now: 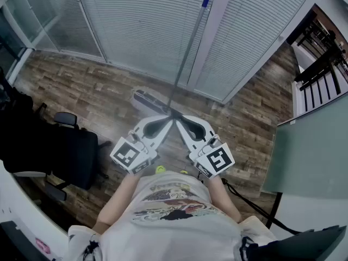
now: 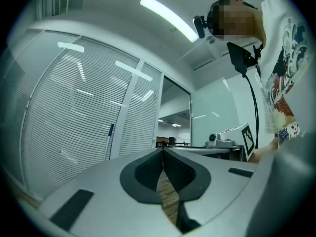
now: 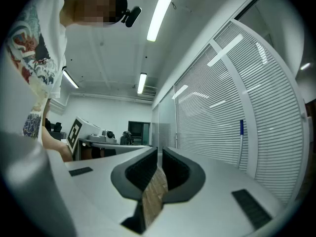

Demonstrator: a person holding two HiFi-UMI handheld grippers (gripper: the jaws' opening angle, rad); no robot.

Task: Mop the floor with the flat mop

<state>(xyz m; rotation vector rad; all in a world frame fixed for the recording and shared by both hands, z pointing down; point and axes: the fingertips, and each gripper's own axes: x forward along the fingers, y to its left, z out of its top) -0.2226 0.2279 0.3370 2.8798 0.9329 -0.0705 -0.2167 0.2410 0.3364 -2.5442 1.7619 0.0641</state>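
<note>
The left claw [image 2: 163, 151] is closed, jaws together with nothing between them. The right claw [image 3: 159, 152] is likewise closed and empty. Both are held level, tips close together in front of the person. Just beyond them the flat mop [image 1: 190, 39] leans against the window blinds [image 1: 136, 20], its head on the wooden floor [image 1: 81, 86].

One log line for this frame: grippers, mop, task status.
left gripper: shut, empty | right gripper: shut, empty | flat mop: propped against the blinds, not held | mopping: not started
</note>
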